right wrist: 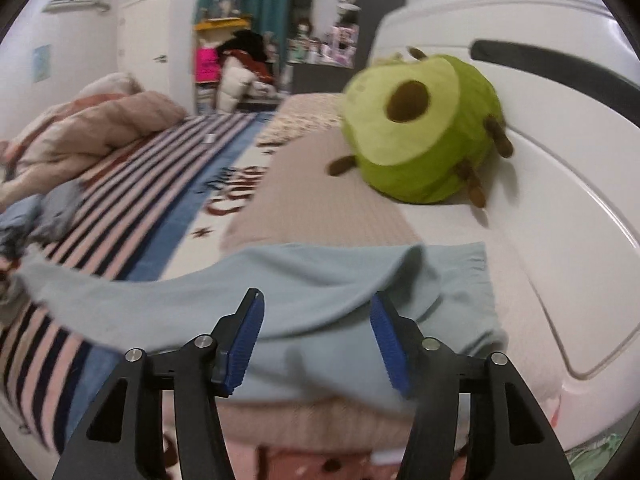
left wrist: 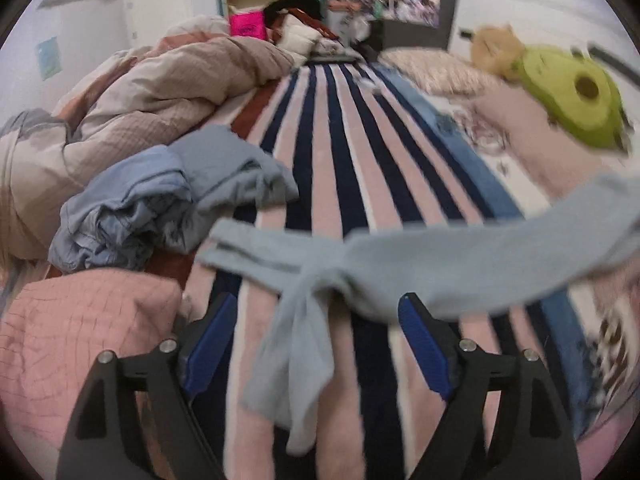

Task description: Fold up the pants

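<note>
Pale blue knit pants (left wrist: 420, 268) are lying strung out unfolded across the striped bed (left wrist: 352, 152); you are holding left claw (left wrist: 316, 316) and right claw (right wrist: 316, 316) apart, gripping nothing. Folding is remaining.

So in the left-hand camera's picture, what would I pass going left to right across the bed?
Pink quilted pillow → crumpled grey-blue garment heap → light blue pants lying across the navy-and-pink striped blanket → green avocado-shaped plush toy. The left gripper is open in front of the pants.
</note>
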`<state>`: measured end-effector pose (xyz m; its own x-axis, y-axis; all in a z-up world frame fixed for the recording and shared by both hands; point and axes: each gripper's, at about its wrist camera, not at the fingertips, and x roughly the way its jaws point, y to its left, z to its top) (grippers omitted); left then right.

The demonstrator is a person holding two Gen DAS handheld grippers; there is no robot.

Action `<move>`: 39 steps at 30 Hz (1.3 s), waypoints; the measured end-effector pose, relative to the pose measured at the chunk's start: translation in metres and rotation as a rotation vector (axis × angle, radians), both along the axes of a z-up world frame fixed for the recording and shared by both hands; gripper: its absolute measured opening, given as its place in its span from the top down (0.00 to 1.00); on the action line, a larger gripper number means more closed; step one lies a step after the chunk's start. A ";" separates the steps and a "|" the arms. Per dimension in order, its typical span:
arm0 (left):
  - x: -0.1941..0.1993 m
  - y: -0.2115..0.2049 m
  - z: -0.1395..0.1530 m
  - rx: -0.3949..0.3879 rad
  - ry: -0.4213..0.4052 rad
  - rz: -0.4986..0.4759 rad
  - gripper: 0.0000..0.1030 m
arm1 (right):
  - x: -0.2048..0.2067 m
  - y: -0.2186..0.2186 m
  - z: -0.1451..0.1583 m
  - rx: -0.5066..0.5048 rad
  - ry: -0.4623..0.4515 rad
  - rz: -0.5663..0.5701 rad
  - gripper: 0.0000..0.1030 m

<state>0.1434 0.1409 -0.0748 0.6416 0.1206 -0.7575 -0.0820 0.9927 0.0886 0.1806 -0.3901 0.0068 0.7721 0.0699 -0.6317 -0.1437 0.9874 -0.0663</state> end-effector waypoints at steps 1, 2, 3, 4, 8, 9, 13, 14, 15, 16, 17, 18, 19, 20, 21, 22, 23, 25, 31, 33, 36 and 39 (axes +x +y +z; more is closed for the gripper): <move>-0.002 -0.002 -0.007 0.025 0.023 -0.002 0.22 | -0.010 0.005 0.000 0.004 -0.001 0.022 0.49; -0.003 -0.002 -0.016 0.048 0.050 0.002 0.22 | -0.015 0.009 -0.001 0.005 0.000 0.034 0.49; -0.003 -0.003 -0.027 0.073 0.082 0.010 0.22 | -0.022 0.014 -0.002 0.006 0.003 0.048 0.49; -0.002 -0.003 -0.035 0.085 0.095 0.015 0.23 | -0.027 0.018 -0.004 0.007 0.004 0.060 0.49; 0.004 0.001 -0.052 0.127 0.120 0.048 0.72 | -0.039 0.034 -0.011 0.031 0.015 0.113 0.50; 0.008 0.005 -0.048 0.109 0.119 0.053 0.90 | -0.040 0.037 -0.012 0.036 0.016 0.121 0.49; 0.022 0.018 -0.022 0.161 0.066 0.122 0.98 | -0.039 0.042 -0.013 0.050 0.011 0.141 0.50; 0.028 0.024 -0.013 0.167 0.052 0.149 0.98 | -0.037 0.041 -0.012 0.064 0.010 0.145 0.50; 0.035 0.030 -0.008 0.173 0.047 0.170 0.98 | -0.036 0.040 -0.012 0.078 0.009 0.149 0.49; 0.043 0.035 -0.002 0.202 0.046 0.195 0.98 | -0.035 0.039 -0.011 0.092 0.008 0.152 0.49; 0.054 0.040 0.001 0.244 0.051 0.216 0.98 | -0.033 0.040 -0.009 0.104 0.005 0.155 0.50; 0.064 0.048 0.002 0.269 0.060 0.232 0.98 | -0.030 0.039 -0.009 0.111 0.004 0.158 0.50; 0.076 0.055 0.002 0.296 0.074 0.260 0.98 | -0.027 0.040 -0.008 0.119 0.006 0.162 0.50; 0.088 0.064 0.002 0.303 0.084 0.291 0.98 | -0.024 0.041 -0.009 0.129 0.010 0.168 0.49; 0.095 0.071 0.001 0.296 0.094 0.308 0.97 | -0.021 0.042 -0.010 0.135 0.015 0.174 0.49; 0.105 0.080 -0.002 0.277 0.111 0.327 0.96 | -0.018 0.045 -0.012 0.136 0.021 0.182 0.49; 0.113 0.085 -0.005 0.260 0.123 0.339 0.96 | -0.016 0.048 -0.014 0.133 0.025 0.187 0.50; 0.123 0.092 -0.008 0.255 0.149 0.361 0.87 | -0.013 0.054 -0.018 0.129 0.034 0.206 0.49; 0.098 0.062 0.023 0.223 0.004 0.285 0.26 | -0.011 0.084 -0.033 0.155 0.115 0.360 0.49; 0.085 0.045 0.030 0.130 -0.015 0.196 0.26 | -0.011 0.098 -0.043 0.180 0.158 0.409 0.49; 0.064 0.010 0.025 0.027 -0.016 0.051 0.26 | -0.005 0.124 -0.067 0.204 0.252 0.471 0.49; 0.052 -0.019 0.010 -0.043 0.002 -0.056 0.26 | 0.002 0.148 -0.089 0.169 0.290 0.481 0.49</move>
